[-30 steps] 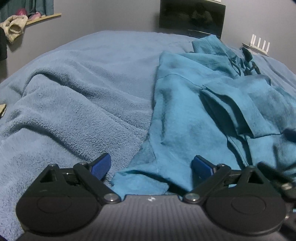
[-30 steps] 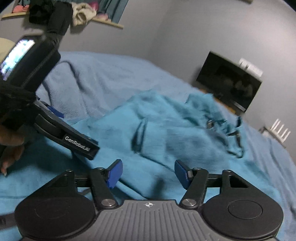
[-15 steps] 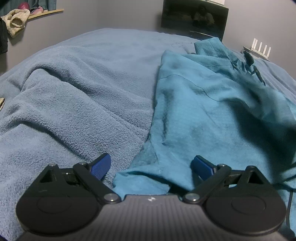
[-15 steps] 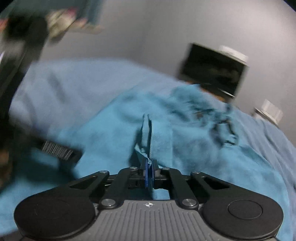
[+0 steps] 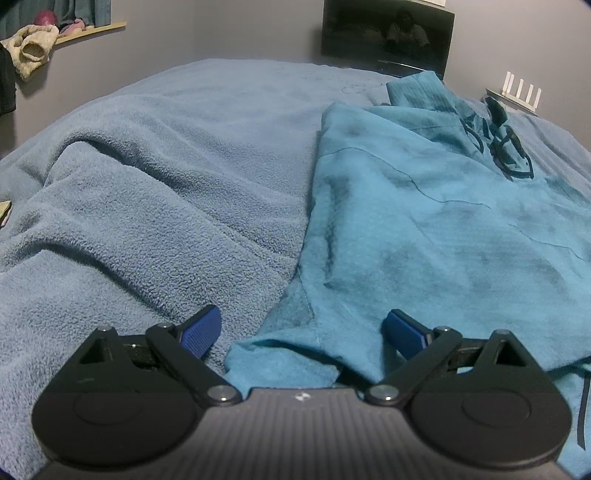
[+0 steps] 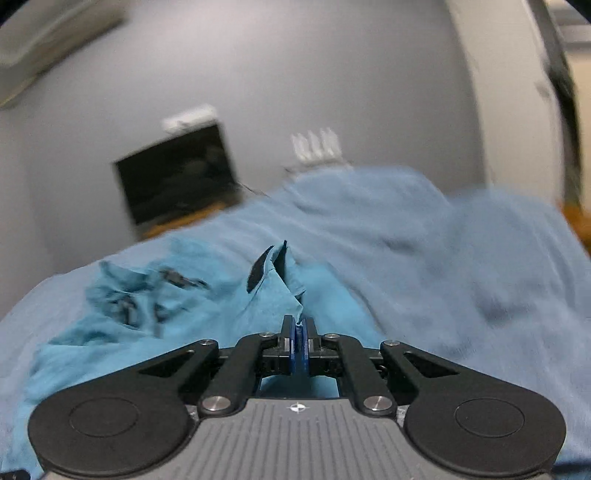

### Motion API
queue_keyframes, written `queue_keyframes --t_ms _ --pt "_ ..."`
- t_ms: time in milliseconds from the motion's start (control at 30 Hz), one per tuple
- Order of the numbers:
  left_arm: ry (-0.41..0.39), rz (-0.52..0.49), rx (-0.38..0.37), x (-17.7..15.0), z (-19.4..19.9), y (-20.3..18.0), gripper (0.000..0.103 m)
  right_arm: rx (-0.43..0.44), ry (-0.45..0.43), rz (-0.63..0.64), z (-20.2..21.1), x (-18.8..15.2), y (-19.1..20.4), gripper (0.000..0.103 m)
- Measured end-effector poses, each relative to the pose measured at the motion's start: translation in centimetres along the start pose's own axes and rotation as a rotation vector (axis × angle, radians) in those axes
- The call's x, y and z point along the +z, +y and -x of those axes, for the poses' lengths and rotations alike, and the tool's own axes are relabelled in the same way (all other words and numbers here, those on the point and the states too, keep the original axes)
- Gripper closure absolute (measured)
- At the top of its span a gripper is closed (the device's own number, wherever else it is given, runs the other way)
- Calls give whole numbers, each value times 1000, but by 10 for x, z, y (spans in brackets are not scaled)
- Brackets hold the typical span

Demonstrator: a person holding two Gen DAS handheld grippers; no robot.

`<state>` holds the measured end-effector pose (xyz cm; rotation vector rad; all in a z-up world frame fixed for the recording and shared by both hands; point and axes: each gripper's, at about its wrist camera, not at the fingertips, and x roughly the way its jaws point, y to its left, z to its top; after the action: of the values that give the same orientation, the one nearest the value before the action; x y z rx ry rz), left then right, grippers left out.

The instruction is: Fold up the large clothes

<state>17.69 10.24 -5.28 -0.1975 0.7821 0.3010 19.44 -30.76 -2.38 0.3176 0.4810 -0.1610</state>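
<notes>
A large teal hooded garment [image 5: 424, 229] lies spread on a pale blue fleece blanket [image 5: 166, 192], with its dark drawstrings [image 5: 506, 147] near the far end. My left gripper [image 5: 301, 328] hovers open over the garment's near hem corner, its blue pads on either side of the cloth and apart from it. In the right wrist view my right gripper [image 6: 300, 341] is shut on a fold of the teal garment [image 6: 207, 314], and the pinched cloth rises in a ridge ahead of the pads. That view is blurred by motion.
A dark screen [image 5: 386, 37] stands against the grey wall behind the bed, and a white router [image 5: 517, 92] is to its right. A wall shelf [image 5: 70, 29] with soft items hangs at the far left. A pale door frame [image 6: 517, 92] shows at the right.
My right gripper shut on a fold of the garment and swung it to the right, so the flap that lay folded over the garment is gone. The left gripper stayed put.
</notes>
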Motion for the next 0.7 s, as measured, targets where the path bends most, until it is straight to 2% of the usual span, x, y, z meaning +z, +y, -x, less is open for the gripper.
queue_keyframes --t_ms 133,200,333,400,500,600,633,700 --pt "0 -9 7 0 -1 -2 6 -24 68 -152 -23 -15 -34 84" --pt "1 -13 11 0 -2 -3 6 -24 52 -178 -25 -21 -35 74" --pt "1 -24 19 0 -4 -6 5 -71 -60 -13 -23 -21 -18 63" --pt "1 -29 21 0 -5 -6 5 -28 -103 59 -20 -21 -5 60" --pt "-1 -32 22 0 -5 -6 5 43 -102 201 -20 -27 14 61" --pt "-2 -35 22 0 -5 -5 4 77 -28 307 -33 -37 30 61" --pt "-2 -36 22 0 -6 -5 4 65 24 336 -42 -44 32 62" --pt "-2 -37 21 0 -6 -5 4 -18 123 378 -63 -54 33 64"
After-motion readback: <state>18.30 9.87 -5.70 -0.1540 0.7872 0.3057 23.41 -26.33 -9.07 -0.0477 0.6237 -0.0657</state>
